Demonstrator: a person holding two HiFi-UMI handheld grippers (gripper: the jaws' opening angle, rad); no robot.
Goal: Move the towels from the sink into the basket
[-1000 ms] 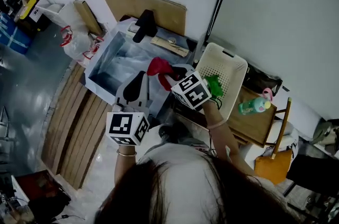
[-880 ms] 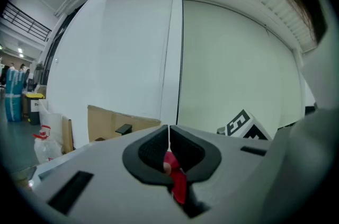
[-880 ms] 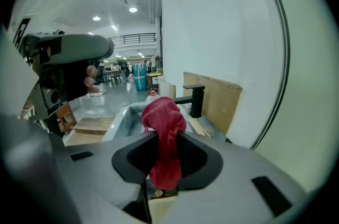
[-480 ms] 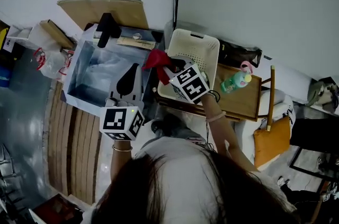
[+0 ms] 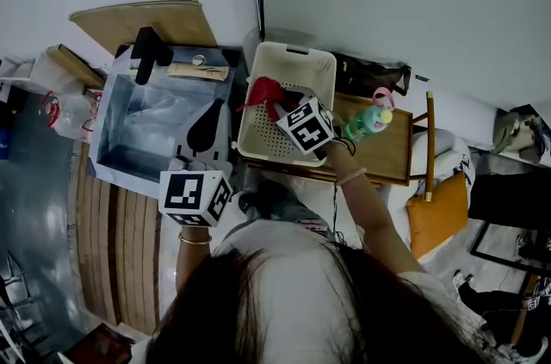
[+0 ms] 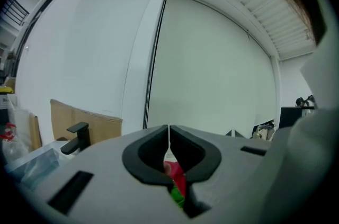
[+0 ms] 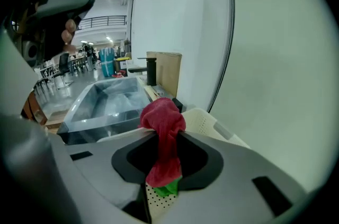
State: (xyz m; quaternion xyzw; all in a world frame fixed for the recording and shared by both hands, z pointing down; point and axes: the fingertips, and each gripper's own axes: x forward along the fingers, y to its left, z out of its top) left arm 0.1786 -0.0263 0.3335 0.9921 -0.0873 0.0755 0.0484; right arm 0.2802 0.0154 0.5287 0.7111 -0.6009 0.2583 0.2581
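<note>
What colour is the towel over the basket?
Red. The towel shows best in the right gripper view.

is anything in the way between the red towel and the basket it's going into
Nothing visible blocks it. The right gripper is shut on the red towel, which hangs over the open basket. Only a green cloth shows beneath it, apparently lying inside the basket.

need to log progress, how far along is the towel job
Done: a green towel already lies in the basket. In hand: the right tongs pinch a red towel over the basket, not yet let go; the left tongs are shut on nothing. Left: drop the red one. No other towel shows in the sink, though it is dim.
</note>
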